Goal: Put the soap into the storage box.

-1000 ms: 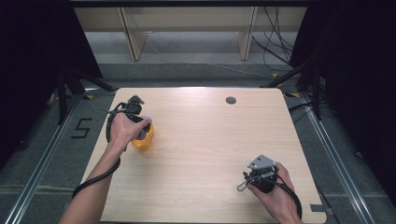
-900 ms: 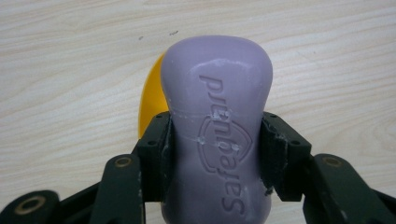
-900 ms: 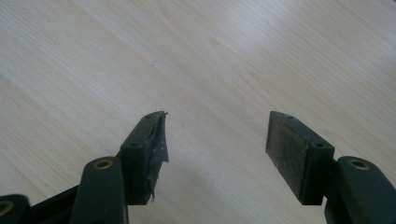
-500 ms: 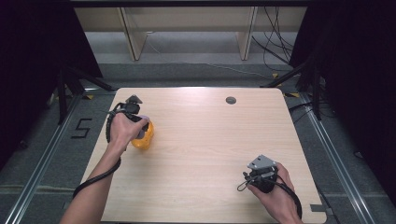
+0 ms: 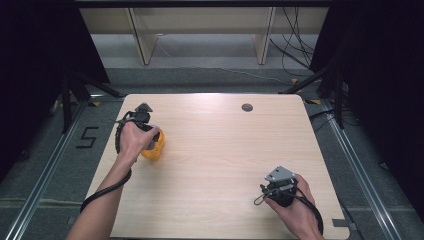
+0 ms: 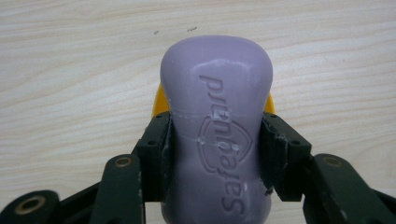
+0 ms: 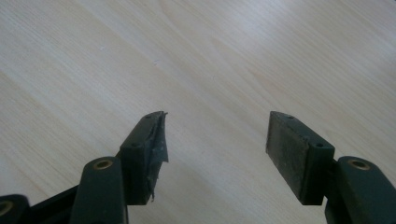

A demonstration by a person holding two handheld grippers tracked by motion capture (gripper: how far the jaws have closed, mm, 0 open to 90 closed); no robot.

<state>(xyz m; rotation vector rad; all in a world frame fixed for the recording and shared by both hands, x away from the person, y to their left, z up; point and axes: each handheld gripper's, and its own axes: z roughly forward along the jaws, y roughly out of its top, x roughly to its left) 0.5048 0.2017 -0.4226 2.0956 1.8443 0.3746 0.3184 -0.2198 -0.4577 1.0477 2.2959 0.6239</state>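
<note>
A: Near edge first. Right hand-held gripper (image 5: 280, 186) sits by the counter's (image 5: 225, 150) near right corner. Its own view shows the jaws spread wide with bare wood between them, nothing held. One pad (image 7: 156, 140) looks torn, its lining peeling at the edge.

B: Noted. Left side?

A: Left hand-held gripper (image 6: 217, 154), toward the left edge and farther back, is clamped across the waist of a lilac soap bar (image 6: 217, 126) with an embossed brand mark. The bar sticks out past the jaw tips.

B: Container?

A: A yellow soap dish (image 5: 154, 146) directly under the bar, partly covered by the hand (image 5: 131, 140). In the left gripper view just yellow slivers (image 6: 159, 100) show either side of the soap. Cannot tell whether the bar is touching the dish or held just above it, nor whether anything else lies in it.

B: Risks?

A: My judgement: soap is slick and rounded, and the grip is on a narrow waist, so it could squirt out or pivot. The dish looks light; a nudge might skate it toward the left edge. That torn pad on the right may grip poorly.
</note>
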